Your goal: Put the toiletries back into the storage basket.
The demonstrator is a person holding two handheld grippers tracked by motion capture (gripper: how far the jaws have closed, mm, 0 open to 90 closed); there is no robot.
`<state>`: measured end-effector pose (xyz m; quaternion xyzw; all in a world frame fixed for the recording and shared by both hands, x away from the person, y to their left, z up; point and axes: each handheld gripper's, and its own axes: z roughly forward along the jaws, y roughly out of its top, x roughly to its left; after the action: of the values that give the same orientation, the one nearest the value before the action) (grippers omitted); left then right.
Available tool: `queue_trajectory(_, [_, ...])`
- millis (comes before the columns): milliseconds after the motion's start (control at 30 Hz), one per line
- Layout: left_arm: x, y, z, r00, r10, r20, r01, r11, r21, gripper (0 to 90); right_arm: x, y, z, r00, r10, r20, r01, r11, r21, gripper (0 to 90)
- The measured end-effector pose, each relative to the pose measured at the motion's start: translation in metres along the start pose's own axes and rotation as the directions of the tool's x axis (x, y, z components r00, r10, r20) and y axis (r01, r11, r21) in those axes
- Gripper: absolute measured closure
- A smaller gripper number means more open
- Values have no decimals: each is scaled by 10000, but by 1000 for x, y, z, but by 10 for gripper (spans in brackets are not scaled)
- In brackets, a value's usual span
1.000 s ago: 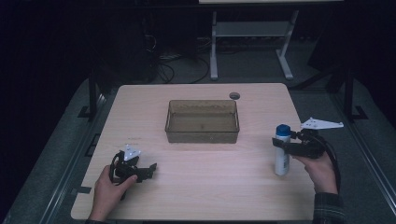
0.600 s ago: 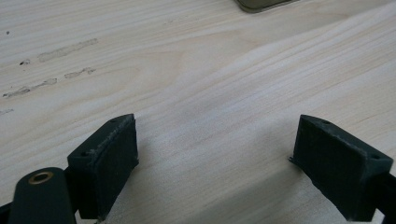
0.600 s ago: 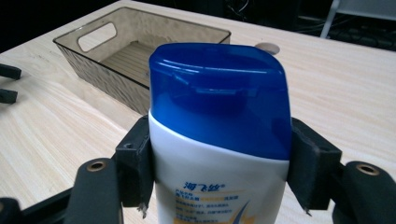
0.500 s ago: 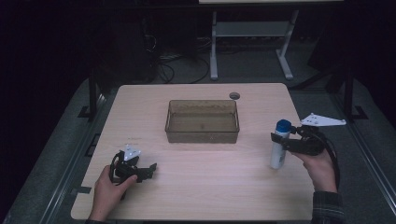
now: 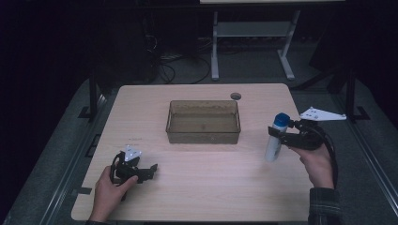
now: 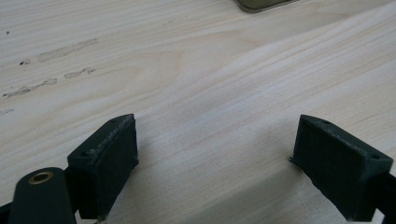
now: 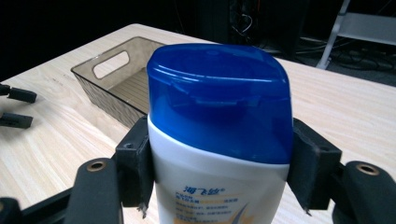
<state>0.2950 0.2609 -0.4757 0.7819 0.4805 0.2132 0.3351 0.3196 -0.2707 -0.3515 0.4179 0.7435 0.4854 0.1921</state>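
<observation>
High view: right tool (image 5: 278, 133) at the right side of the surface (image 5: 206, 197), held in a hand (image 5: 320, 161) and closed on a white bottle (image 5: 273, 143) just under its blue cap (image 5: 280, 120). Bottle tilted a little, bottom end very near the wood; touching or slightly lifted, cannot tell. Brown transparent tray (image 5: 203, 136) in the middle of the surface, to the left of the bottle and apart from it, with nothing visible inside. Left tool (image 5: 152, 168) near the front left corner, low on the wood, held in the other hand (image 5: 109, 192), well apart from tray and bottle. Right gripper view: both black pads pressed on the two sides of the bottle (image 7: 215, 186) directly below the cap (image 7: 219, 98), blue printed letters on the white body; behind it the tray (image 7: 116, 88) with a handle opening in its short wall. Left gripper view: jaws of the left tool (image 6: 215, 172) wide apart with only bare wood between them, holding nothing; one corner of the tray (image 6: 261, 4) at the upper edge.
</observation>
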Motion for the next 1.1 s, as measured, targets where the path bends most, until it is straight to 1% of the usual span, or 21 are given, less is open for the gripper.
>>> queue_trajectory(167, [0,0,0,10000,-12,14,12,10000,21,124,3,10,2,10000,40,-75,-43,9996,-288,345])
queue_trajectory(367, [0,0,0,10000,32,10,-32,10000,42,124,5,18,7,10000,22,-21,-22,9993,-372,344])
queue_trajectory(433, [0,0,0,10000,43,5,-44,10000,50,124,6,23,11,10000,-48,-20,47,9990,-445,344])
queue_trajectory(800, [0,0,0,10000,46,5,-46,10000,71,124,11,39,27,9999,-151,1,151,9986,-501,344])
queue_trajectory(833, [0,0,0,10000,44,6,-44,10000,71,124,12,42,30,9997,-229,23,230,9985,-498,343])
queue_trajectory(933, [0,0,0,10000,24,14,-24,10000,71,124,14,46,33,9997,-259,18,259,9983,-513,343])
queue_trajectory(1100, [0,0,0,10000,45,9,-45,10000,65,124,20,57,41,9993,-369,-76,363,9973,-634,343])
